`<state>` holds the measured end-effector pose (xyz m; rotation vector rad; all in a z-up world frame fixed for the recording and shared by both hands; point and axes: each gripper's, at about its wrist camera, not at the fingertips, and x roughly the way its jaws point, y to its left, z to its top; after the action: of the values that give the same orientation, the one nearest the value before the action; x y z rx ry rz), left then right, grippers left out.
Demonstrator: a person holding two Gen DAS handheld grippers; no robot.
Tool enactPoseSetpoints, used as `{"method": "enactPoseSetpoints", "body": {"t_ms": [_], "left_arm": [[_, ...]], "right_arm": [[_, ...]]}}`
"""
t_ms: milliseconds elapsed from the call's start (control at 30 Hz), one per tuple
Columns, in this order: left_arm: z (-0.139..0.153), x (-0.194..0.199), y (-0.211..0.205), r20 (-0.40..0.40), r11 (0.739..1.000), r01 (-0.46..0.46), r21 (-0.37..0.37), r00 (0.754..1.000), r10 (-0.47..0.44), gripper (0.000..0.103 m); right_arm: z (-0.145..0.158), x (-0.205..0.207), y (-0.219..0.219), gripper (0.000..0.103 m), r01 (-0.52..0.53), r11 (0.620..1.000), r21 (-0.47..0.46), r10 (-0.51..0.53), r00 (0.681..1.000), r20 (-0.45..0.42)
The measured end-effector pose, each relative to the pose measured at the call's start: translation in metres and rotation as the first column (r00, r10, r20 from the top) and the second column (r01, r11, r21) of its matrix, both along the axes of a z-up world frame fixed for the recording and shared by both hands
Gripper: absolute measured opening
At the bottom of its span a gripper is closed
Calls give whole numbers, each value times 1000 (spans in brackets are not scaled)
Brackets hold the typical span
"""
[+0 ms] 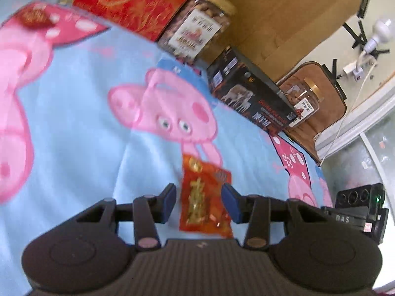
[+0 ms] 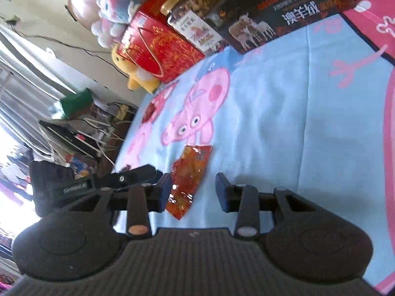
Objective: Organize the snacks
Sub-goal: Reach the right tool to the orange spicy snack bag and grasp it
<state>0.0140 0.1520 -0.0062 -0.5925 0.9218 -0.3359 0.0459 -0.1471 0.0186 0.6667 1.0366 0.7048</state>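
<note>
A red foil snack packet (image 1: pixel 205 197) lies flat on the blue pig-print blanket (image 1: pixel 86 123). My left gripper (image 1: pixel 198 203) is open, its blue pads either side of the packet, not closed on it. In the right wrist view the same packet (image 2: pixel 190 172) lies between the fingers of my right gripper (image 2: pixel 193 192), which is open too; its left pad is near the packet's edge. At the blanket's far edge stand a red gift box (image 1: pixel 133 2), a gold-lidded nut jar (image 1: pixel 197 29), a black box with sheep on it (image 1: pixel 249 96) and a smaller jar (image 1: pixel 305 101).
The other gripper's body shows at the right edge of the left wrist view (image 1: pixel 358 212) and at the left of the right wrist view (image 2: pixel 81 185). A brown headboard (image 1: pixel 284 12), plush toys (image 2: pixel 118 7) and a cluttered side table with cables (image 2: pixel 81 128) surround the bed.
</note>
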Motion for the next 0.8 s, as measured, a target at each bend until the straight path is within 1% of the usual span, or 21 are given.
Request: {"method": "enactPoseSetpoints", "body": {"t_ms": [33,133,167,267,300,500,567,667,733,800], "left_arm": [[-5,0,1,-2,1000,2,-31,1000,-2,43],[-9,-4,4,-1,996,-9,-83,1000,9,43],[-11,-4,6,-4,994,-15,-106,1000,15,42],[-21,-3,9,-37,977,-9,-212,999,1,41],[-23,-3,8,-42,972,-12,-235,999,2,41],[-23,-5,4,-37,970,-25,-242,999,16,42],[-23,-3,3,-40,971,-30,-238,999,22,42],[-20,-1,-5,-27,978,-30,-207,999,25,42],[-19,1,-8,-18,978,-22,-206,1000,18,47],[-20,3,-10,-13,977,-18,-211,1000,16,48]], "right_arm": [[0,-1,3,43,-1,1000,-16,1,1000,-6],[-2,2,9,42,10,1000,-17,-10,1000,-25],[-4,2,9,42,15,1000,-16,-15,999,-29],[-10,4,12,42,21,1000,17,-20,998,-56],[-12,5,13,42,22,999,30,-20,998,-65],[-13,6,16,42,44,998,52,-41,998,-53],[-12,5,16,43,50,997,62,-47,998,-46],[-12,5,16,43,43,997,62,-42,999,-29],[-13,6,16,39,47,998,53,-45,999,-27],[-13,3,19,26,30,1000,7,-30,1000,-3]]}}
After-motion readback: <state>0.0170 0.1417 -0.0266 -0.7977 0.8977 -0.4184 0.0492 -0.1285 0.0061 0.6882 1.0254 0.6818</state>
